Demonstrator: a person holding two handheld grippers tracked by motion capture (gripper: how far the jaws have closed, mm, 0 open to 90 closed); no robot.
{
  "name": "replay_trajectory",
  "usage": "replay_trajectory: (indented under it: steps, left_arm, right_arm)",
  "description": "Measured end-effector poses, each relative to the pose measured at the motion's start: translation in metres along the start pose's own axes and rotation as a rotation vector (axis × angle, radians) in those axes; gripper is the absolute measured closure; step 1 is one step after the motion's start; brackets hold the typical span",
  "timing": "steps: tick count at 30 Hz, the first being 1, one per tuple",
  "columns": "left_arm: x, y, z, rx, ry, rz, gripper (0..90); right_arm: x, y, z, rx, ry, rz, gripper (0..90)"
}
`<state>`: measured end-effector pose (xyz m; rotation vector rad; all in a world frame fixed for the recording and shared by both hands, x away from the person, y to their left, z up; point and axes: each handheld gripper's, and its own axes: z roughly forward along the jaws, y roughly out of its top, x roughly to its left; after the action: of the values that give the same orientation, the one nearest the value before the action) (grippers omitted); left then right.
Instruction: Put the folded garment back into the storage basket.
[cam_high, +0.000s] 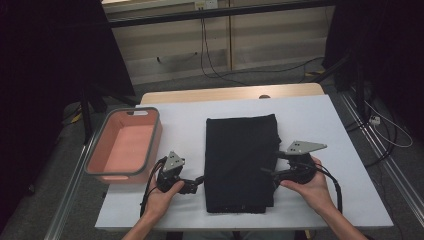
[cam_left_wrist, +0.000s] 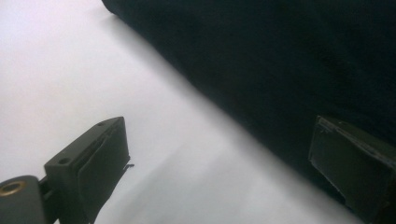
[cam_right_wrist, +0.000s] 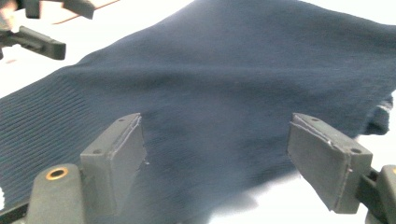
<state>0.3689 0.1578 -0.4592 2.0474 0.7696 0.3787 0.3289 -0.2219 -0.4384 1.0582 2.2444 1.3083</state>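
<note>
Jaws on both grippers are standing wide open with nothing between the pads, and each is pointing inward at the folded dark knit garment (cam_high: 240, 162), which is lying flat at the middle of the white table (cam_high: 320, 120) with its long axis running away from the person. Left gripper (cam_high: 199, 181) is sitting just beside the garment's left edge, while right gripper (cam_high: 270, 174) is reaching over the right edge, so the cloth is lying between them; the pink bin (cam_high: 150, 145) is standing further left, apart from the left hand.

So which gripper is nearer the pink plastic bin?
Left. The left gripper sits just right of the pink plastic bin, at the folded dark cloth's left edge; the right gripper is across the cloth, at its right edge.
</note>
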Motion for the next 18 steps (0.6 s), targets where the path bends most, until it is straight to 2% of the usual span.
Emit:
replay_trajectory:
  steps: [2,5,6,7,8,9,11,13,15,18]
  left_arm:
    - [0.000,0.000,-0.001,-0.003,0.005,0.005,4.9]
    - [0.000,0.000,-0.001,0.003,0.011,0.013,4.9]
    - [0.000,0.000,-0.001,0.003,0.011,0.013,4.9]
    - [0.000,0.000,-0.001,0.003,0.010,0.014,4.9]
    - [-0.001,0.000,-0.001,0.003,0.013,0.017,4.9]
    - [-0.001,0.000,-0.001,0.005,0.013,0.020,4.9]
    - [-0.001,0.000,-0.001,0.003,0.011,0.019,4.9]
    - [-0.001,0.000,-0.001,0.003,0.012,0.022,4.9]
    - [-0.001,0.000,-0.001,0.005,0.012,0.031,4.9]
    - [-0.001,0.000,-0.001,0.005,0.012,0.032,4.9]
  right_arm:
    - [0.011,-0.002,-0.004,0.004,0.034,-0.026,20.6]
    - [0.023,-0.005,-0.010,0.007,0.048,-0.060,21.2]
    - [0.023,-0.005,-0.010,0.007,0.048,-0.060,21.2]
    - [0.029,-0.007,-0.012,0.019,0.066,-0.078,23.0]
    - [0.029,-0.007,-0.012,0.019,0.066,-0.078,23.0]
    - [0.037,-0.009,-0.012,0.033,0.093,-0.106,28.3]
    - [0.041,-0.010,-0.013,0.044,0.098,-0.123,29.4]
    - [0.055,-0.014,-0.015,0.061,0.106,-0.173,36.7]
    - [0.061,-0.017,-0.015,0.078,0.125,-0.194,40.0]
    - [0.067,-0.019,-0.016,0.096,0.129,-0.217,43.6]
